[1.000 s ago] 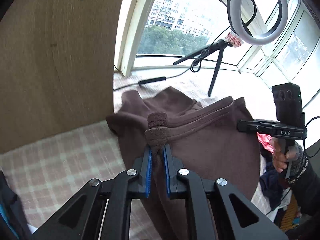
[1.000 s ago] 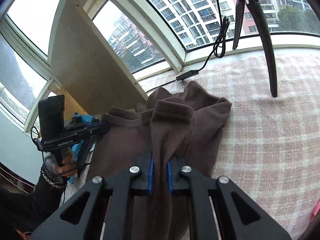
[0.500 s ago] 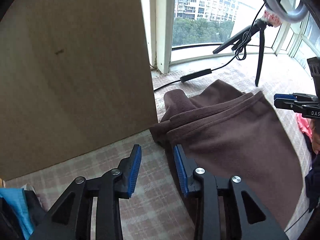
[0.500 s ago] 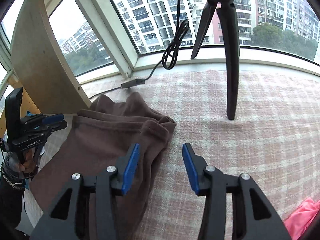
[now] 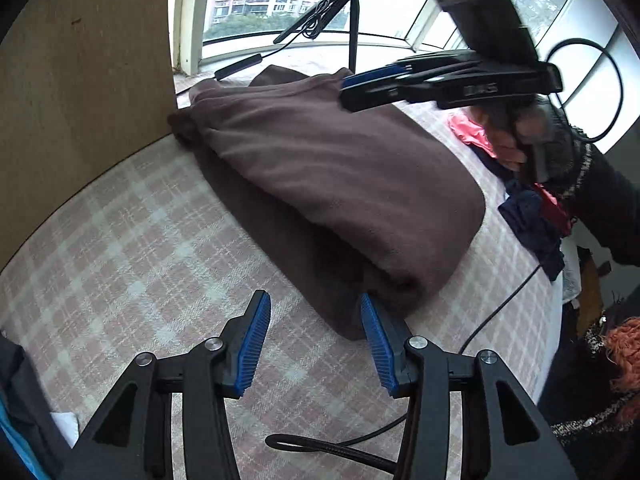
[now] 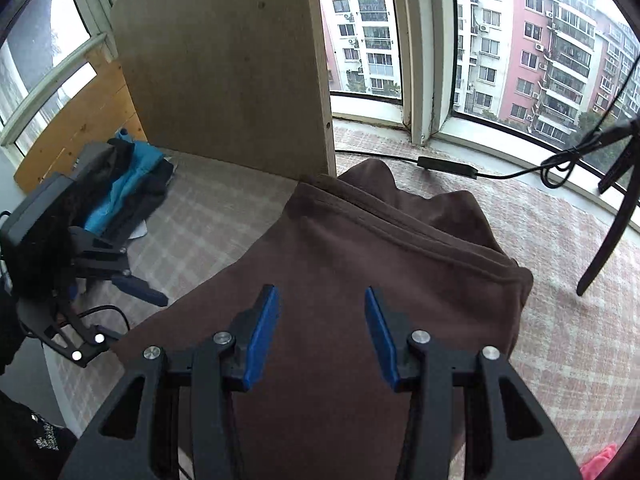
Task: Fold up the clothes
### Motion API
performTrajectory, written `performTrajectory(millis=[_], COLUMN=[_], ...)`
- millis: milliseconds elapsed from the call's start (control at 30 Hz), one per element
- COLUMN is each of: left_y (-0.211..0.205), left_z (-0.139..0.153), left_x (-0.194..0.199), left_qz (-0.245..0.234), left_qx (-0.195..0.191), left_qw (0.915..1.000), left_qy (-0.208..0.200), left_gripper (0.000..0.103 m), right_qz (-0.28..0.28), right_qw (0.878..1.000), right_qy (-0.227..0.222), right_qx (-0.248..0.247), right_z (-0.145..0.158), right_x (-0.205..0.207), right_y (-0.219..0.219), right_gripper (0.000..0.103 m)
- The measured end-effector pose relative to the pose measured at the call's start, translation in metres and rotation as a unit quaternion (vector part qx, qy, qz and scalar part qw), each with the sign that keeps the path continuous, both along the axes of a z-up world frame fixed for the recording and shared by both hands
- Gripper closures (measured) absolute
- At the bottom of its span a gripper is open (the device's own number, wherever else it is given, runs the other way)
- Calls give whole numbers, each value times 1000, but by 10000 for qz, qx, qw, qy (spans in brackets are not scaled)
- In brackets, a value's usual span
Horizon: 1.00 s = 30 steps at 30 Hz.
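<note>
One folded brown garment [image 5: 340, 176] at frame centre; two grippers, the left gripper [image 5: 314, 344] at lower centre, the right gripper [image 6: 322, 328] likewise; one wooden board [image 6: 224, 68] upper left; one tripod [image 5: 340, 8] at top; one pink cloth [image 5: 468, 132] at right.

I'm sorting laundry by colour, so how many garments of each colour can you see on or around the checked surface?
Brown garment: 1
Blue garment: 1
Pink garment: 1
Navy garment: 1
Total: 4, though both side piles may hide more.
</note>
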<state>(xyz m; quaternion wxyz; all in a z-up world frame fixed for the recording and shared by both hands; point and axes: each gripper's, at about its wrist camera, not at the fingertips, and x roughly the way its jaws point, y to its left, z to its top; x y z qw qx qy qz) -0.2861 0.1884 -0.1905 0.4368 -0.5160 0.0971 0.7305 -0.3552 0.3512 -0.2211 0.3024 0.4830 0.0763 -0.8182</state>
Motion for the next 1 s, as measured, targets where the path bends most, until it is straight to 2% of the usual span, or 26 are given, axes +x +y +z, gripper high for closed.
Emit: performTrajectory(millis=[100, 133, 200, 300, 400, 433, 500, 533, 567, 600, 633, 667, 733, 767, 800, 867, 933, 1000], left_y=[0, 2, 9, 22, 34, 38, 42, 44, 46, 48, 54, 58, 59, 55, 52, 44, 36, 27], left_z=[6, 5, 2, -5, -8, -8, -10, -13, -15, -18, -23, -27, -29, -25, -21, -13, -4, 20], left_x=[1, 6, 13, 19, 18, 16, 20, 32, 46, 59, 73, 78, 79, 75, 72, 64, 57, 56], left_qz=[-389, -583, -914, -1200, -1295, -1297, -1336, -1384, -1433, -1482, -1587, -1625, -1568, -1470, -1372, -1175, -978, -797], left_qx=[119, 90, 43, 159, 571, 769, 1178, 1153, 1115, 1077, 819, 686, 470, 382, 294, 117, -60, 8], left_qw=[9990, 9981, 9956, 9923, 9891, 9871, 9783, 9785, 9790, 9794, 9826, 9835, 9860, 9878, 9895, 9922, 9943, 9967], left_qy=[-176, -198, -211, -244, -395, -534, -1060, -1002, -926, -849, -504, -393, -311, -331, -350, -390, -429, -153], left_gripper=[57, 56, 48, 47, 48, 49, 48, 44, 33, 27, 27, 25, 24, 25, 31, 34, 34, 34], right_qz=[-23, -45, -130, -258, -343, -359, -448, -511, -555, -583, -579, -572, -540, -475, -421, -516, -718, -978], right_qw=[9987, 9985, 9984, 9980, 9974, 9973, 9971, 9971, 9973, 9973, 9971, 9968, 9962, 9970, 9975, 9978, 9969, 9948], right_qy=[27, -56, -236, -415, -447, -404, -342, -280, -168, -30, 128, 235, 359, 174, -83, -369, -280, -93], right_qx=[516, 543, 491, 404, 444, 501, 520, 481, 449, 442, 481, 516, 579, 593, 566, 216, -131, -262], right_z=[-21, -26, -35, -42, -44, -45, -48, -50, -51, -53, -53, -54, -53, -49, -43, -20, 9, 32], right_x=[-18, -22, -27, -31, -34, -33, -33, -32, -29, -25, -21, -17, -13, -16, -19, -14, 5, 34], right_y=[-17, -19, -19, -16, -18, -20, -22, -22, -23, -25, -27, -28, -30, -28, -24, 1, 35, 69], right_gripper=[59, 59, 59, 59, 59, 59, 57, 55, 54, 53, 51, 50, 50, 50, 51, 51, 51, 51])
